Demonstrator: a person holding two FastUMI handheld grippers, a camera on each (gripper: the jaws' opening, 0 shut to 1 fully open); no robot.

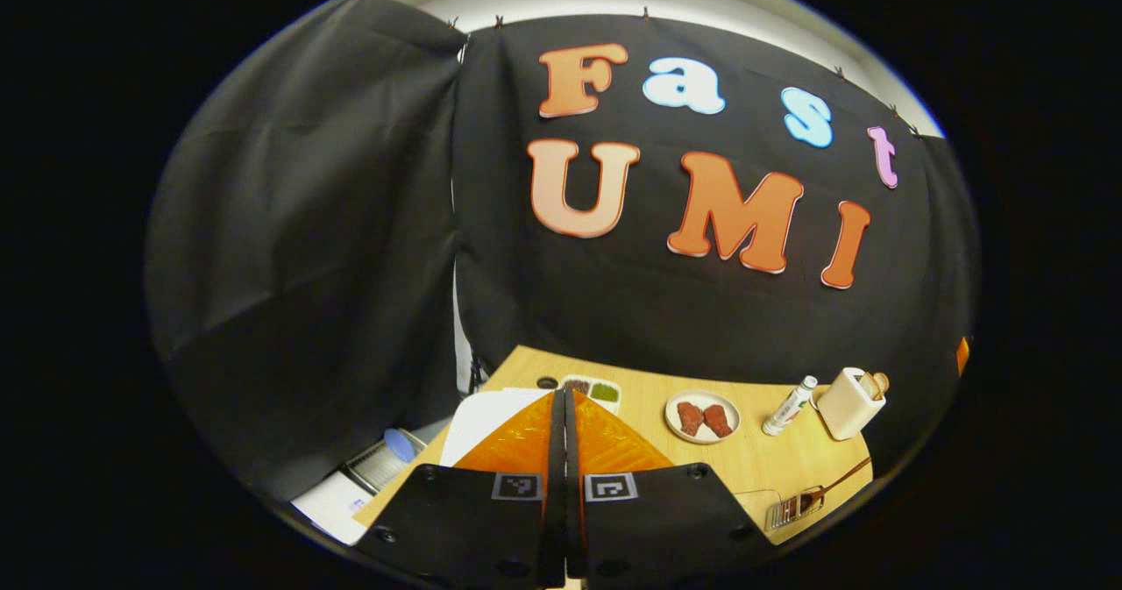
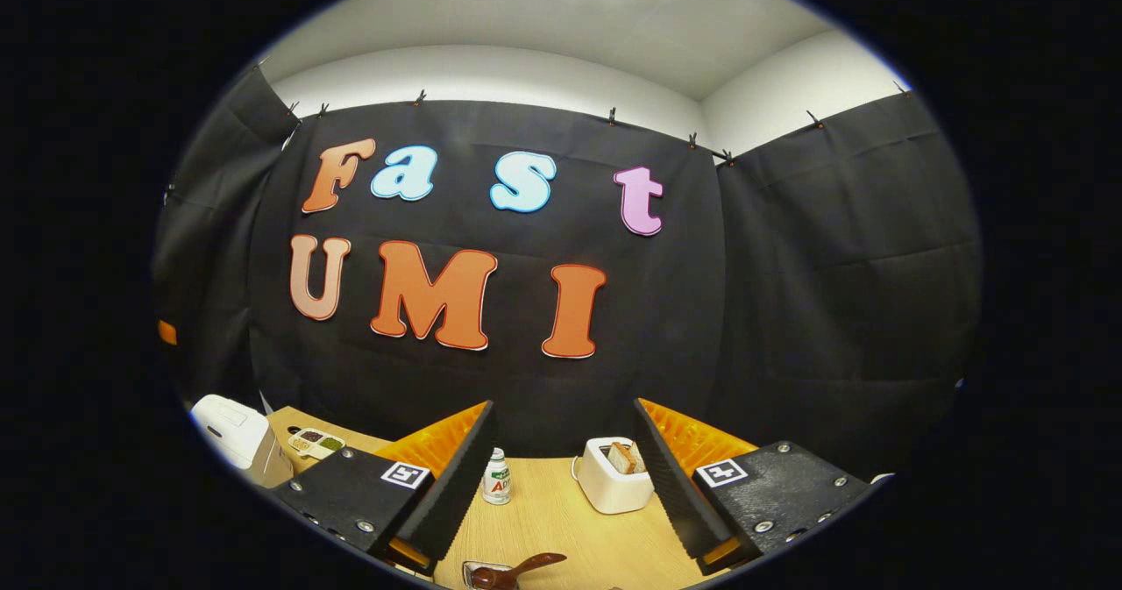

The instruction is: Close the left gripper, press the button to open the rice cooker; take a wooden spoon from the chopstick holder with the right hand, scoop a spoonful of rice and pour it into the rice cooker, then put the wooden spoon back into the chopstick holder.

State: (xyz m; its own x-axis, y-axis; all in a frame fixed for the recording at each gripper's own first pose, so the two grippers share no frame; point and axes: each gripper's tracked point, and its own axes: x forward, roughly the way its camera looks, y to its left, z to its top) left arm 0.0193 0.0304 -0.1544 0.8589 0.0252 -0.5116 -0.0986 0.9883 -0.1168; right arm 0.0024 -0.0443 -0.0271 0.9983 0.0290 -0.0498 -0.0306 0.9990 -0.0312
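One wooden spoon (image 2: 517,567) — two tongs.

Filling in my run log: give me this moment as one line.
left hand-held gripper: shut, empty | right hand-held gripper: open, empty | white rice cooker: lid down | brown wooden spoon: in clear container

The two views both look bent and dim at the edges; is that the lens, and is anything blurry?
Yes, lens bending: in the left gripper view the table edge curves and the wall bulges; in the right gripper view the ceiling line arcs. Light comes from above, bright on the ceiling, dimmer at the rim. The plate and bottle look fairly sharp; the rice cooker near the edge is stretched.
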